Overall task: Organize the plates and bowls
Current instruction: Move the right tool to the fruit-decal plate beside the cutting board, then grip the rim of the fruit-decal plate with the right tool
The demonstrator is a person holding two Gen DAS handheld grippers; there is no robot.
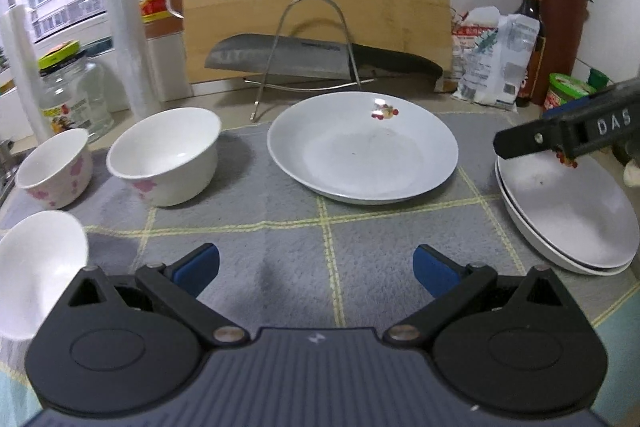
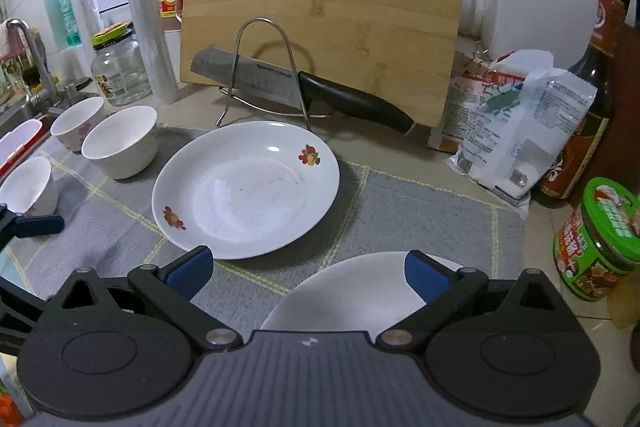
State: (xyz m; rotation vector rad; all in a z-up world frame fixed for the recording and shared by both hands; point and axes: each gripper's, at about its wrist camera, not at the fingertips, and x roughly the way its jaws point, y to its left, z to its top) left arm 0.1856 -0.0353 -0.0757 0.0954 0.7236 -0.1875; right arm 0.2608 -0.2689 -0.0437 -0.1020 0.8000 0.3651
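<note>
Tabletop (image 2: pixel 400 151): beige, running beyond the mat toward the wall ahead of both hand-held grippers.
Cutting board (image 2: pixel 324 11): wooden, leaning upright against the wall, far ahead of both hand-held grippers.
Mat (image 1: pixel 280 227): grey cloth with pale yellow-green grid lines, spread directly under and ahead of both hand-held grippers.
Lone plate (image 2: pixel 246 189): white with small fruit prints on the rim, flat on the mat, ahead of the left hand-held gripper (image 1: pixel 316 269) and ahead-left of the right hand-held gripper (image 2: pixel 306 273).
Stacked plates (image 1: pixel 568 215): two white plates nested on the mat, ahead-right of the left hand-held gripper; directly below the right one, whose right blue pad overlaps the rim in its own view; contact cannot be told.
Knife (image 2: pixel 296 87): broad blade, black handle, propped in a wire rack (image 2: pixel 268 71) in front of the board, beyond the lone plate.
Bowls: a large white bowl (image 1: pixel 164 157) and a smaller one with pink flowers (image 1: pixel 54 167) ahead-left of the left hand-held gripper; a third white bowl (image 1: pixel 36 267) just beside its left finger.
Left hand-held gripper: fingers spread wide, nothing between them, above bare mat.
Right hand-held gripper: fingers spread wide, gripping nothing.
Jars and bottles: a glass jar (image 2: pixel 120 67) far ahead-left; a green-lidded jar (image 2: pixel 596 239) and a dark sauce bottle (image 2: pixel 580 115) to the right of the right hand-held gripper.
</note>
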